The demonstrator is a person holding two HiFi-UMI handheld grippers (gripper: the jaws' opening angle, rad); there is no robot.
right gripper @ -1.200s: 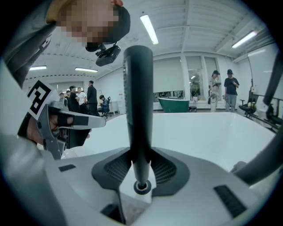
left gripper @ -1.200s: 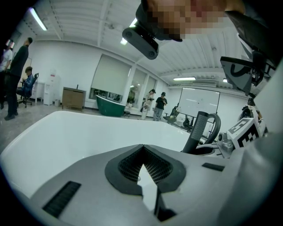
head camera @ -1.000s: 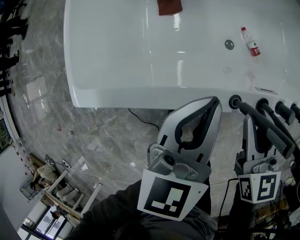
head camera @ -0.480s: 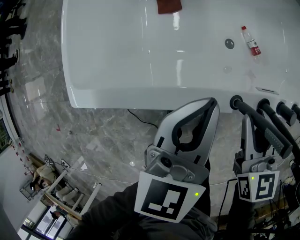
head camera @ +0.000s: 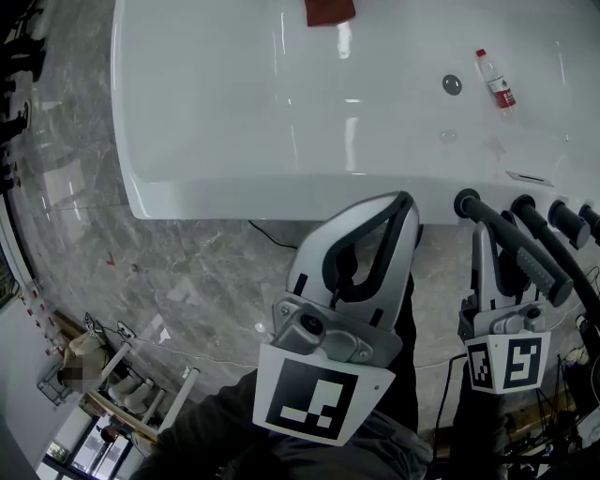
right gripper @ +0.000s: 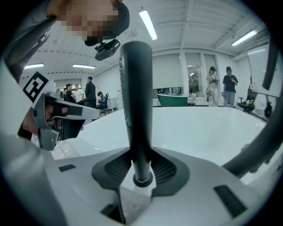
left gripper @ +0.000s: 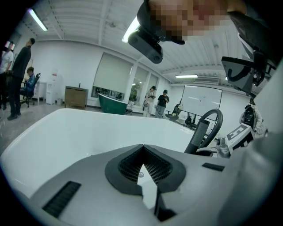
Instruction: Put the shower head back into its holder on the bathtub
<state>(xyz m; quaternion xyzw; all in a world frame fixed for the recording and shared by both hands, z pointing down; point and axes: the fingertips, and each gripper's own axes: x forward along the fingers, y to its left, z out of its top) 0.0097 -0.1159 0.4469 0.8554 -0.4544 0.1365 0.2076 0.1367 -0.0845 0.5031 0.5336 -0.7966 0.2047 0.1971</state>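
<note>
The black stick-shaped shower head (head camera: 527, 261) lies slanted over the bathtub's (head camera: 281, 192) near right corner. My right gripper (head camera: 481, 230) is shut on its handle. In the right gripper view the shower head (right gripper: 136, 97) stands upright between the pads of that gripper (right gripper: 140, 174), with the white tub (right gripper: 199, 128) behind it. My left gripper (head camera: 406, 202) hangs just short of the tub's near rim, shut, its tips touching and nothing between them. In the left gripper view the left gripper (left gripper: 142, 148) faces the tub (left gripper: 66, 132), with the shower head (left gripper: 204, 132) and its looping hose (left gripper: 215, 115) to the right.
Black round fittings (head camera: 568, 223) line the tub's rim at the far right. Inside the tub lie a small bottle (head camera: 494, 80), a drain (head camera: 452, 84) and a red cloth (head camera: 328, 11). A black cable (head camera: 281, 239) runs over the marble floor (head camera: 141, 272). People stand in the room behind.
The whole head view has slid slightly leftward. Both grippers hold the same pose, and the right one's grip on the shower head is unchanged.
</note>
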